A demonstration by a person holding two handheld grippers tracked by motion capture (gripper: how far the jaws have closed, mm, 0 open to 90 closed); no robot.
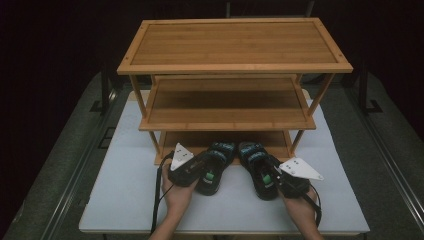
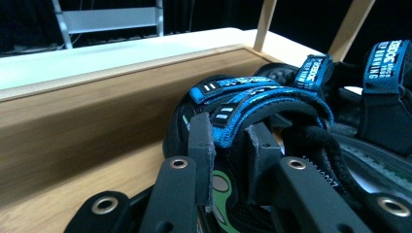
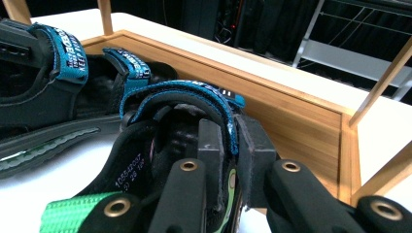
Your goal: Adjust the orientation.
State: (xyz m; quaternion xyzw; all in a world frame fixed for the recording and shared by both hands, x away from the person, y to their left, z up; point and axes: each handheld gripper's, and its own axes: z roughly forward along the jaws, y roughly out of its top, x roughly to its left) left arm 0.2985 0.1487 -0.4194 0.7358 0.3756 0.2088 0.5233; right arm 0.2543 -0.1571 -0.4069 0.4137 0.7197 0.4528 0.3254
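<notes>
Sliding two sandals onto the bottom shelf: where it can fail

Standing at the far half of the white table [image 1: 125, 200], the wooden rack [image 1: 235, 67] has three shelves, and the lowest shelf [image 1: 185, 142] lies just above the table, with a raised front edge. This edge is, in my judgement, the biggest risk: the toes already reach over it, but if the soles are pushed low, they can catch on the lip and the light rack can slide away or tip back.

The left sandal [image 1: 216, 167] and the right sandal [image 1: 257, 167] lie side by side, very near each other, with their toes on the near edge of the lowest shelf and their heels over the table. Their blue straps can hook one another if the hands come closer together.

The left gripper [image 1: 202, 167] is clamped narrow on the heel strap of the left sandal, as the left gripper view shows; the right gripper [image 1: 275, 177] pinches the heel strap of the right sandal in the same way. Both grips are only on soft fabric at the back, so the heavy front part can hang down or twist, and the strap may slip out of the pads.

The rack's thin side posts [image 1: 299, 137] stand near the right sandal, and a swing to the right could knock one.
</notes>
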